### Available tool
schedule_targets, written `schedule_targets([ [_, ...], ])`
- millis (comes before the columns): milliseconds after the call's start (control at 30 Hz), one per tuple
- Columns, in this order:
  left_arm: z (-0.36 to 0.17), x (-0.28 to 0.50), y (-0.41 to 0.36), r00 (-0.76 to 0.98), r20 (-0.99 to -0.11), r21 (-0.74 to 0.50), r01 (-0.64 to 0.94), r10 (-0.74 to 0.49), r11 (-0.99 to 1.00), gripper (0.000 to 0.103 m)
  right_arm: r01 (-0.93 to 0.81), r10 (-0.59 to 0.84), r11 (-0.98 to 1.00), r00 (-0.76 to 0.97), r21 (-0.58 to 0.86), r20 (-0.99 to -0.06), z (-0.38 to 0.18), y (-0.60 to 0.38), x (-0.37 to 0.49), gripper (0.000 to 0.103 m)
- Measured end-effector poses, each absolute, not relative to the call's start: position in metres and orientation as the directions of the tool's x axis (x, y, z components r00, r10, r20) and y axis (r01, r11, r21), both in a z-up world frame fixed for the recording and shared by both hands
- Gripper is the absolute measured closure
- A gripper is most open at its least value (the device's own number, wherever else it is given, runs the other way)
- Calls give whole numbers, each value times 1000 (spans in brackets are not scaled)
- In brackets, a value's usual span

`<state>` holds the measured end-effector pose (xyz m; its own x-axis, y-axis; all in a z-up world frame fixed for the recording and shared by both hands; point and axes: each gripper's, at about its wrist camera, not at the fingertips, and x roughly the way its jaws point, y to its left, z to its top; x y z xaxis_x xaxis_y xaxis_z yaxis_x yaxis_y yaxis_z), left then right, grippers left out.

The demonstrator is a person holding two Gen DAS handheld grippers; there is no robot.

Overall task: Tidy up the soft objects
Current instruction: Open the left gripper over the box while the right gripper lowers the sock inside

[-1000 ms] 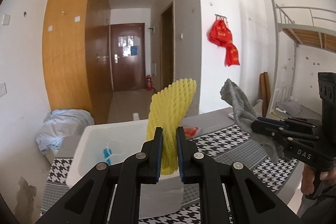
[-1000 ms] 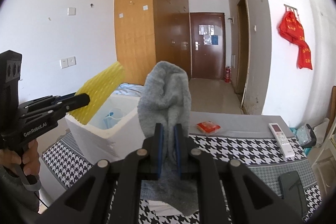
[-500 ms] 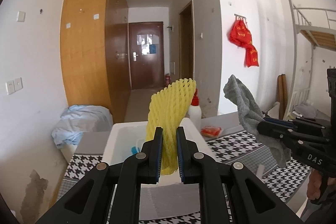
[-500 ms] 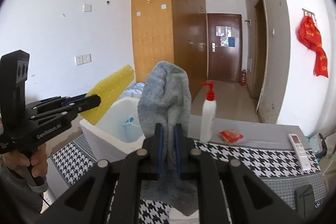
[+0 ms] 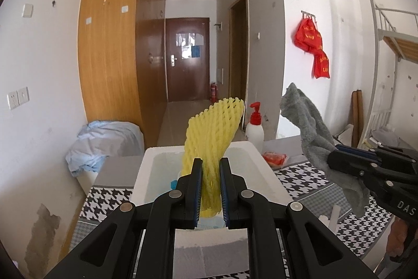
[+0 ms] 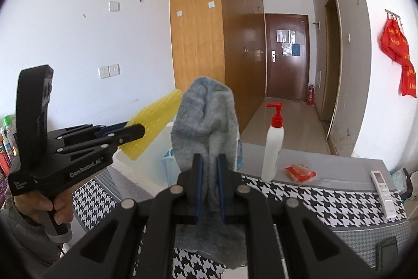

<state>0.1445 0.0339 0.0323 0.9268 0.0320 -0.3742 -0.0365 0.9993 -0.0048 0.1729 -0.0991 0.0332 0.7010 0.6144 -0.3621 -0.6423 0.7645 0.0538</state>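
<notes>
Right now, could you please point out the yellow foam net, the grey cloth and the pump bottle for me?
yellow foam net [image 5: 215, 130], left wrist view, middle of the mesh.
grey cloth [image 6: 205, 119], right wrist view, upper folded part.
pump bottle [image 6: 273, 148], right wrist view, white body.

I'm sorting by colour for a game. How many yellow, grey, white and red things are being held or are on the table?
Yellow: 1, foam net
Grey: 1, cloth
White: 3, foam box, pump bottle, remote
Red: 1, packet
Total: 6
</notes>
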Motion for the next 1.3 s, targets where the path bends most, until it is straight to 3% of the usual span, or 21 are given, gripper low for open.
schedule_targets([
  [100,29,152,38,921,-389,-12,-32,25,999,88,-637,607,769,704,50,-368,33,-97,175,89],
  [133,28,153,39,919,-394,-11,-35,27,999,83,-636,605,770,705,49,-369,34,-96,176,89],
  [200,26,153,41,918,-396,-10,-41,34,999,60,-634,603,772,707,48,-371,34,-94,177,89],
  [233,26,152,43,919,-392,-14,-43,34,999,40,-633,602,773,707,47,-371,34,-93,177,89],
  [267,26,151,44,921,-387,-20,-48,37,999,26,-632,601,773,707,47,-372,35,-92,178,89],
  [367,28,143,48,931,-358,-21,-77,64,997,11,-634,601,772,704,48,-378,35,-88,179,89],
  [533,31,132,53,937,-337,-16,-104,92,994,1,-644,607,764,697,39,-380,37,-82,179,89],
  [1300,32,107,94,932,-315,-19,-197,181,980,1,-705,657,708,640,35,-399,40,-35,188,89],
])
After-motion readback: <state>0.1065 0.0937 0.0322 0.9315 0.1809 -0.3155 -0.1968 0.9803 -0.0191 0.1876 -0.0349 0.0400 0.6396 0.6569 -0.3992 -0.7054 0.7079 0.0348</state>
